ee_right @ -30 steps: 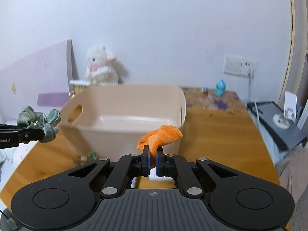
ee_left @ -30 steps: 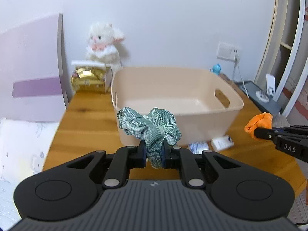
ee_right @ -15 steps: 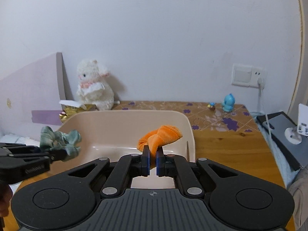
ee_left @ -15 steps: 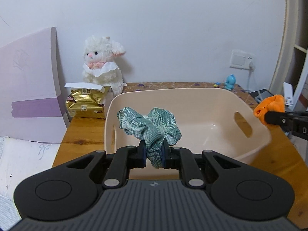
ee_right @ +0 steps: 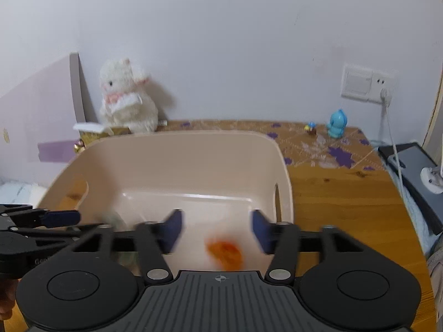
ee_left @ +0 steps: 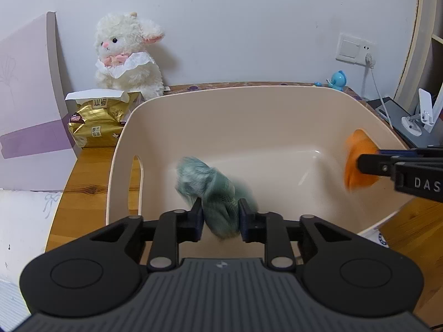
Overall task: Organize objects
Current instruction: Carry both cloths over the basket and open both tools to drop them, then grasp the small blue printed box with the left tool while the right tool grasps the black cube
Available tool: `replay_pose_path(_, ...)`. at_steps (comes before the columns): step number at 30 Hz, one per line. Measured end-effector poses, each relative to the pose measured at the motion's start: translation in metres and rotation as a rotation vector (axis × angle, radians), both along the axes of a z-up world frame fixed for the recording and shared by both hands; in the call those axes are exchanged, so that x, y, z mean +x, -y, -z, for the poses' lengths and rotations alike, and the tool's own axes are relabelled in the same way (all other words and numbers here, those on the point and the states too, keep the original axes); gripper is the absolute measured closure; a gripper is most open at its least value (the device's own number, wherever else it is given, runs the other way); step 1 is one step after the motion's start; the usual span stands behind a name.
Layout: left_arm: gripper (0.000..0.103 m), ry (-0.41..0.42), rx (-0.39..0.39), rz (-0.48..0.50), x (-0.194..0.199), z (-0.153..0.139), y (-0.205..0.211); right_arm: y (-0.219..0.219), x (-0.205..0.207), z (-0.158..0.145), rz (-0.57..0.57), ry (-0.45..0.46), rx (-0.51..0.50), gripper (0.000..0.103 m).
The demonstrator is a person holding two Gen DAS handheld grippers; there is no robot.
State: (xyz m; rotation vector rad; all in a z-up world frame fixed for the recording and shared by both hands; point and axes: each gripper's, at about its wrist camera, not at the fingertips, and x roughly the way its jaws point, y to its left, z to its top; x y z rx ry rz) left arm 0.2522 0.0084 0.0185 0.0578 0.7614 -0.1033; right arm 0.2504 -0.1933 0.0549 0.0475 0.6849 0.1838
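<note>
**Two soft things over one bin: where the drop could miss**

Wooden surface (ee_right: 337, 193) against a pale wall carries a beige bin (ee_left: 221, 90), which fills the middle of both views. A white plush lamb (ee_left: 127, 55) and a gold packet (ee_left: 94, 127) sit at the upper left, behind the bin.

The right claw (ee_right: 217, 231) has its jaws wide apart. The orange cloth (ee_right: 224, 251) is a blur below them, low in the right-wrist frame and over the bin floor, so it appears to be dropping free.

The left claw (ee_left: 221, 215) has a pad on each side of the green scrunchie (ee_left: 210, 191), at lower centre of its frame. The scrunchie is smeared by motion, and I cannot tell whether the pads are pinching it or letting it go.

Likely risks:
- The scrunchie hangs just inside the bin's near wall. If it is released while the claw is moving, it could catch on the rim or fall outside onto the surface.
- Its fabric could snag on a pad and come back out with the claw.
- The two claws are close together over the bin, so a careless pull-back might knock them together or shove the light bin
</note>
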Motion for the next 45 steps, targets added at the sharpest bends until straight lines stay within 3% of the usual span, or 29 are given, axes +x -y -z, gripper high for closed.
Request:
replay_pose_path(2, 0.042, 0.004, -0.003, 0.0, -0.004, -0.005, 0.0, 0.002, -0.01, -0.009, 0.004, 0.029, 0.007, 0.02)
replay_pose_path(4, 0.028, 0.039, -0.007, -0.009, -0.014, -0.014, -0.002, 0.004, -0.019, -0.019, 0.005, 0.047, 0.019, 0.006)
replay_pose_path(6, 0.024, 0.067, -0.01, -0.013, -0.023, -0.023, -0.003, 0.005, -0.029, -0.026, 0.0, 0.059, 0.026, 0.0)
replay_pose_path(10, 0.015, 0.105, -0.01, -0.018, -0.045, -0.039, -0.005, 0.0, -0.05, -0.035, -0.018, 0.05, 0.005, 0.0)
replay_pose_path(19, 0.013, 0.114, 0.006, -0.023, -0.089, -0.049, -0.006, -0.006, -0.098, -0.042, -0.032, 0.035, -0.011, 0.0)
replay_pose_path(27, 0.013, 0.074, 0.021, -0.019, -0.124, -0.038, -0.008, -0.005, -0.127, -0.034, -0.03, -0.003, -0.018, 0.0)
replay_pose_path(36, 0.013, -0.002, 0.038, -0.009, -0.147, -0.006, -0.011, -0.01, -0.138, 0.003, -0.035, -0.102, -0.061, 0.0)
replay_pose_path(45, 0.013, -0.093, 0.036, 0.0, -0.146, 0.028, -0.014, -0.021, -0.132, 0.054, -0.056, -0.223, -0.105, 0.0)
